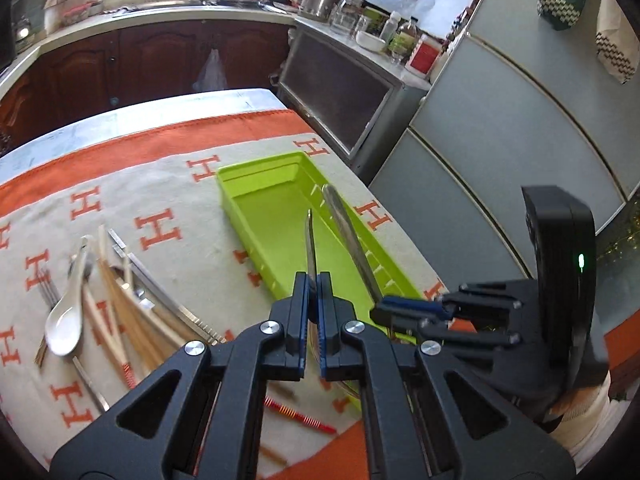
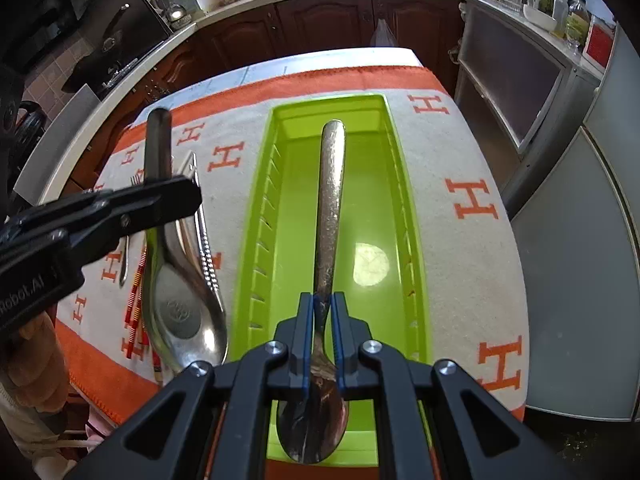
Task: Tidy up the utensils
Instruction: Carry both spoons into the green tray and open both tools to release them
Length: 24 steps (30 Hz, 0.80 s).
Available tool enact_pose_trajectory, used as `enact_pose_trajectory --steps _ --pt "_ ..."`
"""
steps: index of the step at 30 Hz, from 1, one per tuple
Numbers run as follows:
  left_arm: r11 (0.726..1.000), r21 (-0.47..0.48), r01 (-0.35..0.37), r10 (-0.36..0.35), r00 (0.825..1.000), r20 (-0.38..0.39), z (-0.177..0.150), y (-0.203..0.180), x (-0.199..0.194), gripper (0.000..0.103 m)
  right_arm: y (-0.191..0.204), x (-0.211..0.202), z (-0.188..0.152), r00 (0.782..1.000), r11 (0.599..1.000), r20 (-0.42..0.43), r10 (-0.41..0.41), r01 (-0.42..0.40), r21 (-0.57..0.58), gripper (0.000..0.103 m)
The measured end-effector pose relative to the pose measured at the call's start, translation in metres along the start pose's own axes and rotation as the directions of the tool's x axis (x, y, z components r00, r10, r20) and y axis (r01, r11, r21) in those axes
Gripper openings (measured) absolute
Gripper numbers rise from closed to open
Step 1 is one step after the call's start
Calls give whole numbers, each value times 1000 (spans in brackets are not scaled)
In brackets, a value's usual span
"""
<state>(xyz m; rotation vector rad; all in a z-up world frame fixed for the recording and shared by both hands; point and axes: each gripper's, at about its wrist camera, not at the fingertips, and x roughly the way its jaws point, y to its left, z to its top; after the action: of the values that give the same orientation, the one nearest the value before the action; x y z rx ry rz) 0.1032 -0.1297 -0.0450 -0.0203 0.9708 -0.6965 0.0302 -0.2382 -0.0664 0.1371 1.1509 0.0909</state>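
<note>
Both grippers are over the green plastic tray (image 2: 416,216), which lies lengthwise on the cream blanket (image 2: 472,240) with orange H marks.

Right gripper (image 2: 320,344): jaws clamped on the neck of a steel spoon (image 2: 330,208). Handle points away along the tray's length, bowl hangs under the gripper body near the tray's near end. Spoon is held above the tray floor; tray itself shows nothing lying in it but a round patch of light.

Left gripper (image 1: 313,300): jaws pinched shut on a second steel spoon (image 2: 160,152), edge-on in its own camera. From the right camera, this larger spoon is held over the blanket just left of the tray, handle pointing away, bowl toward the near edge.

Remaining pile on the blanket, left of the tray: a white ceramic spoon (image 1: 66,320), wooden chopsticks (image 1: 120,300), red-striped chopsticks (image 1: 300,418), metal tongs (image 1: 160,292), a fork (image 1: 48,292). All lie outside the tray.
</note>
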Motion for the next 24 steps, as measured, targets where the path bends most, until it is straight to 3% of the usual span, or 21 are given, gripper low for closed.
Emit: enact_pose_trajectory --steps 4,11,21,23,24 --pt "1000 7 -7 7 999 -51 10 -10 40 2 -10 14 -5 1000 1000 -30 5 -5 22 8" --pt "999 7 -44 44 988 -148 -1 -7 84 2 -19 21 0 1000 999 -23 9 -8 53 8" --pt "998 -29 -57 52 986 -158 -8 0 67 3 -12 3 1 999 996 31 43 -45 74 9" --pt "997 -32 -67 62 988 -145 -9 -1 53 9 -7 0 1 998 996 33 48 -50 68 9" --pt "997 -32 -73 68 989 -135 -10 -2 46 19 -3 -1 0 998 997 34 49 -51 64 9"
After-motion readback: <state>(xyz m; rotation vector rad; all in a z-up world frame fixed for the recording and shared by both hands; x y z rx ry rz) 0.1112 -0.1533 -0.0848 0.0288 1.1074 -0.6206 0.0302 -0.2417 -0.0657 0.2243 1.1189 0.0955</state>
